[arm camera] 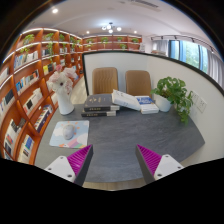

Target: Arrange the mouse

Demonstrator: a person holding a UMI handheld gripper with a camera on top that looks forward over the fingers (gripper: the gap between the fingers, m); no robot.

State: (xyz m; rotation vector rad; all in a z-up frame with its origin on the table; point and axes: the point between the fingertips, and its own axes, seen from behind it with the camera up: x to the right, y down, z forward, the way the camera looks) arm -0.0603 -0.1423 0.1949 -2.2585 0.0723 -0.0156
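On the grey table, the mouse sat on a round mouse pad at about 10 o'clock from the gripper, just ahead of its left finger. Fingers were apart, nothing between them. Stacked books at 12, potted plant at 2, two chairs beyond, bookshelves at 9.

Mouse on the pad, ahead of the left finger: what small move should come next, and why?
Probably ease the hand-held gripper forward and left toward the mouse. The fingers are spread open with nothing between them, and the mouse sits on its pad just beyond the left finger, off the centre line.
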